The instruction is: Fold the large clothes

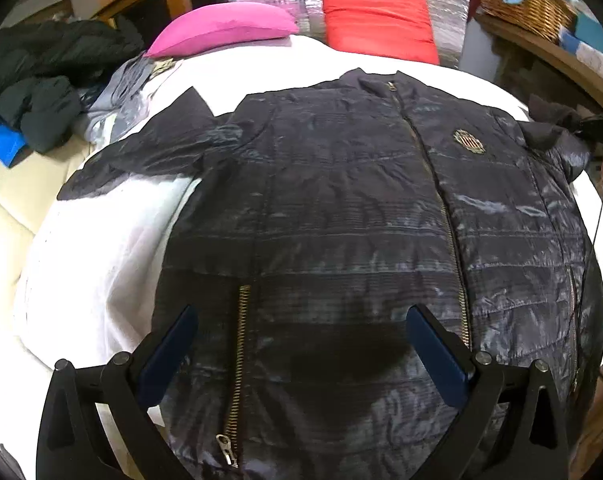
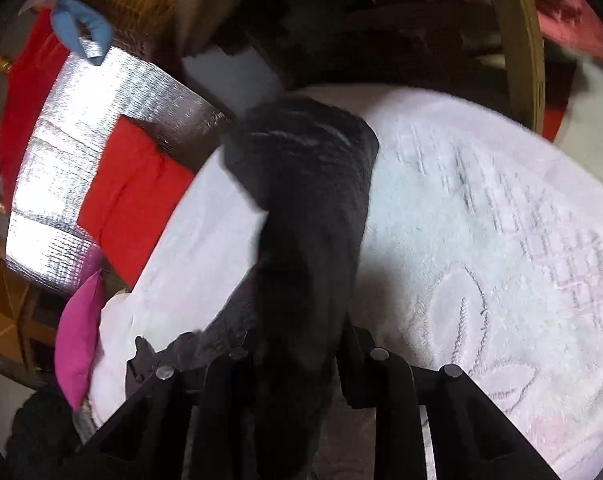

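Across the white bed (image 1: 85, 264), a dark quilted jacket (image 1: 341, 208) lies front-up and zipped, collar toward twelve o'clock near the pink pillow (image 1: 225, 28) and red pillow (image 1: 381, 20), hem toward six. Its one sleeve (image 1: 141, 152) spreads flat toward nine o'clock; the other sleeve (image 2: 301, 208) is lifted at about three o'clock. The left gripper (image 1: 301, 344) hovers over the hem with its jaws wide apart, holding nothing. The right gripper (image 2: 297, 364) has its jaws clamped on the raised sleeve, which drapes away from it toward the cuff.

The step in hand looks like folding that sleeve across the chest. Done well, I judge, it means carrying the cuff low toward nine o'clock and keeping the cloth taut, while the free gripper pins the body so the slippery shell does not slide.

Only the left view shows the whole jacket, its crest badge (image 1: 467, 142) and pocket zip (image 1: 237, 364); only the right view shows the grip itself and the bedspread's embroidered pattern (image 2: 481, 320).
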